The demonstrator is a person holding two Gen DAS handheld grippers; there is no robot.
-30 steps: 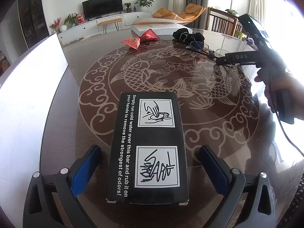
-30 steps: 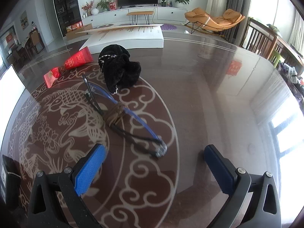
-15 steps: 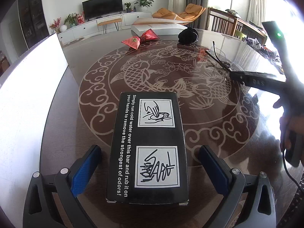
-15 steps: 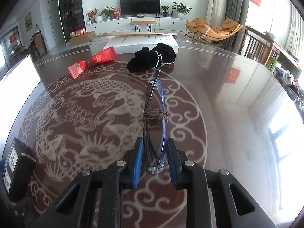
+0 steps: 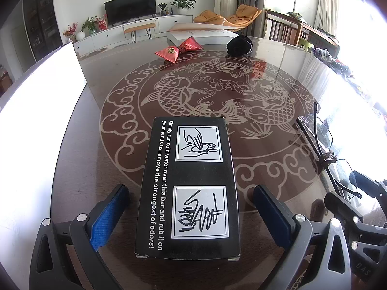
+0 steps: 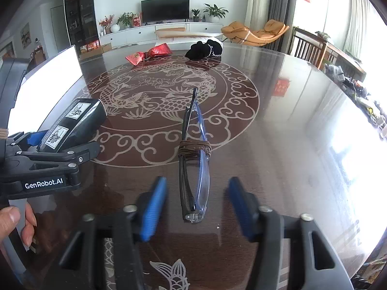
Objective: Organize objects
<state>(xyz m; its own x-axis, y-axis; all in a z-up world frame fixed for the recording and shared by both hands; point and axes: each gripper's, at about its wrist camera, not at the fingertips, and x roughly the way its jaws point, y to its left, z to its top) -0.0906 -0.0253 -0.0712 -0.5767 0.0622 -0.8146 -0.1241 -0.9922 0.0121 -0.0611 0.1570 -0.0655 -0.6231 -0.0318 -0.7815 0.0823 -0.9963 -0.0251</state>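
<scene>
A black box with white print lies flat on the table between the pads of my left gripper, which is open with a gap on each side of the box. The same box shows at the left of the right wrist view. Folded glasses bound with a brown cord lie on the table between the fingers of my right gripper. Its jaws are opening and the pads stand clear of the frame. In the left wrist view the glasses lie at the right, in front of the right gripper.
A red bow-shaped packet and a black pouch lie at the far side of the round table. A white flat box sits behind them. A white board stands along the left edge. A hand holds the left gripper.
My right gripper shut on the glasses near the black pouch, carried them toward the near right of the table beside the box, and its jaws have parted. The left gripper and box stayed still.
</scene>
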